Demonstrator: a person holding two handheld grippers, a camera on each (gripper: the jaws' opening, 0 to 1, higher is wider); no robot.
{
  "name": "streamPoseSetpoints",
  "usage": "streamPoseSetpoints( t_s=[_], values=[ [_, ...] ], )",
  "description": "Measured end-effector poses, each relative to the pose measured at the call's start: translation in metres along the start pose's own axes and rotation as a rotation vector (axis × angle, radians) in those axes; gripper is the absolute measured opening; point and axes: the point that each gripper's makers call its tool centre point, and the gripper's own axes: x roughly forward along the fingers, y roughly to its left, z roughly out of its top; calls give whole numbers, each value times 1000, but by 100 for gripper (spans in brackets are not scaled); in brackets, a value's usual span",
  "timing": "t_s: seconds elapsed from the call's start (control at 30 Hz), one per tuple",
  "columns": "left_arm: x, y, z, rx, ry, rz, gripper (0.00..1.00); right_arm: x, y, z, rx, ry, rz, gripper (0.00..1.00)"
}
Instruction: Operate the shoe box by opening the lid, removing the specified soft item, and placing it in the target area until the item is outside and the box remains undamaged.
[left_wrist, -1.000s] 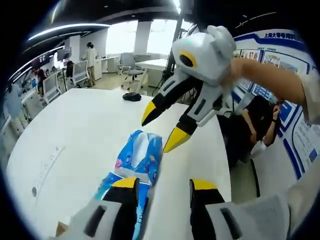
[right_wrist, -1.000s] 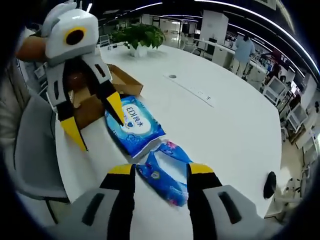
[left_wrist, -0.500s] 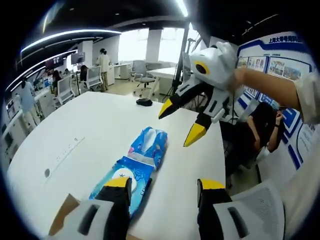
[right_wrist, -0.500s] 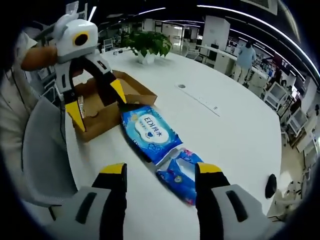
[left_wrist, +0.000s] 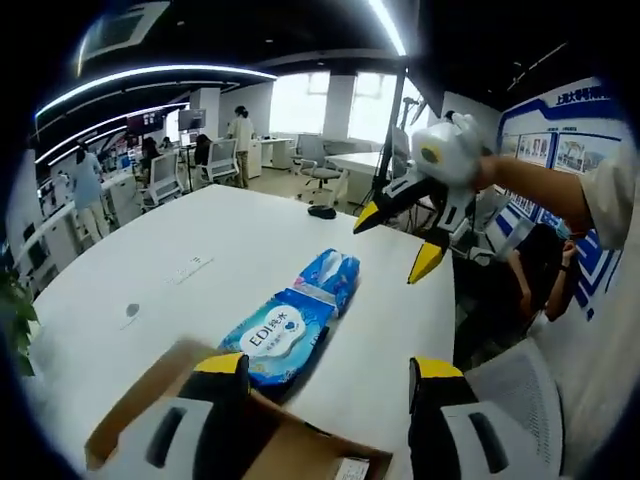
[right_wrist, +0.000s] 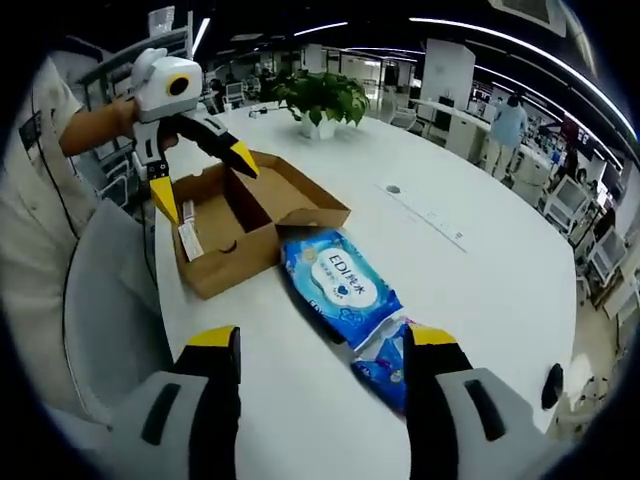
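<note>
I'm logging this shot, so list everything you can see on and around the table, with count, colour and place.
Shoe box: one, brown cardboard, open, near table edge.
Wipes pack: one, blue with white label, flat beside the box.
Smaller pack: one, blue patterned, just past the wipes pack.
Potted plant: one, green, far side of table.
Table: one, white.
Dark object: one, black, far table end.
Left claw: open, above the box.
Right claw: open, in the air beyond the packs.

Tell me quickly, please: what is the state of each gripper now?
Left gripper: open, holding nothing, above the cardboard box.
Right gripper: open, holding nothing, above the table beyond the blue packs.
</note>
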Motion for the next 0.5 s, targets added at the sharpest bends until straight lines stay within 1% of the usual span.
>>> streamPoseSetpoints(
  t_s=[0.07, 0.1, 0.2, 0.27, 0.37, 0.5],
  values=[
    [-11, 5, -6, -1, -2, 18, 69, 2, 7, 5, -15, -4, 19, 64],
    [-17, 8, -9, -7, -4, 26, 69, 4, 12, 6, -34, 2, 40, 64],
    [-33, 16, -16, -24, -23, 55, 73, 8, 20, 8, -83, 23, 71, 64],
    [-45, 21, -24, -29, -26, 75, 75, 11, 25, 11, -90, 27, 86, 66],
    [-62, 28, -35, -37, -27, 106, 77, 14, 32, 17, -107, 23, 107, 69],
    [-83, 32, -49, -87, -47, 126, 81, 20, 42, 29, -136, 11, 140, 71]
  ],
)
